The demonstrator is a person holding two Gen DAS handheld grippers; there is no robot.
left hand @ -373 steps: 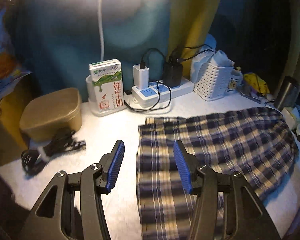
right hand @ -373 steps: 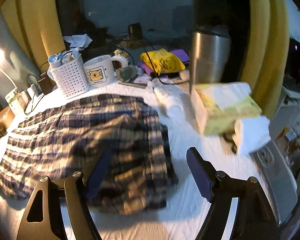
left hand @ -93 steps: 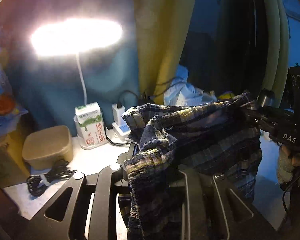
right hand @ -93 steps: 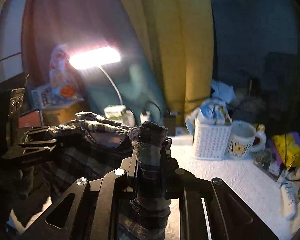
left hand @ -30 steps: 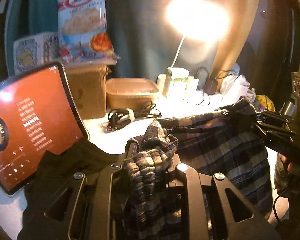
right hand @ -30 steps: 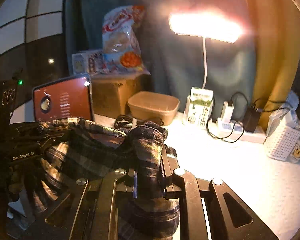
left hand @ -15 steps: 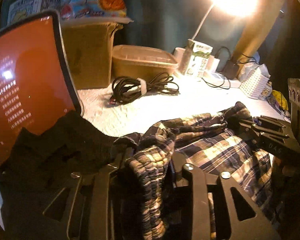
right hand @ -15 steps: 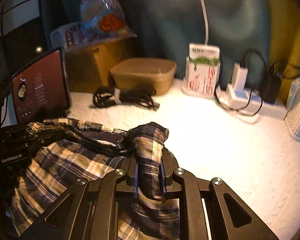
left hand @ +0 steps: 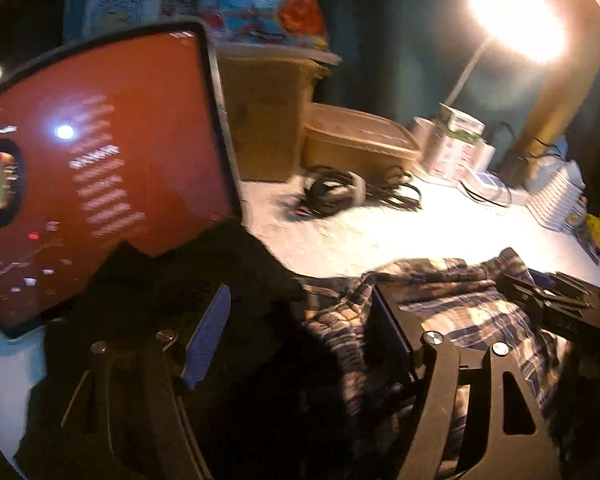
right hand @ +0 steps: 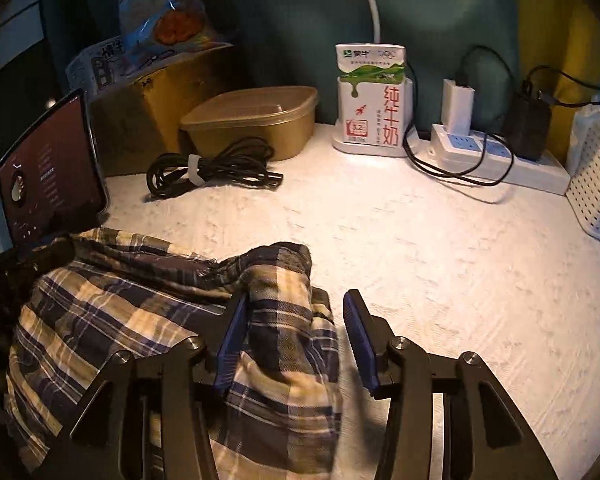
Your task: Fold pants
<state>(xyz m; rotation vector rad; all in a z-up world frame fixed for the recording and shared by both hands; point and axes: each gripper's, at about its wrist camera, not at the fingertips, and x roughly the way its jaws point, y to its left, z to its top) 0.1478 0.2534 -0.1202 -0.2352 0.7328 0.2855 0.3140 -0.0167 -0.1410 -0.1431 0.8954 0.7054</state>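
Note:
The plaid pants [right hand: 148,320] lie bunched on the white table cover [right hand: 440,260] at the near left; they also show in the left wrist view [left hand: 472,316]. My right gripper [right hand: 294,340] is open, its blue pads either side of a raised fold of the pants. My left gripper [left hand: 300,332] is open, with the pants' edge lying between its fingers. The right gripper's body shows at the right of the left wrist view [left hand: 560,304].
A lit tablet [left hand: 92,168] stands at the left with a black cloth [left hand: 180,280] at its foot. Behind are a coiled cable [right hand: 212,170], a lidded tub [right hand: 252,120], a milk carton [right hand: 374,96], a power strip [right hand: 492,158] and a white basket [right hand: 596,184].
Both grippers have opened and let go of the pants, which now rest on the table. Before that they carried the pants down and to the left.

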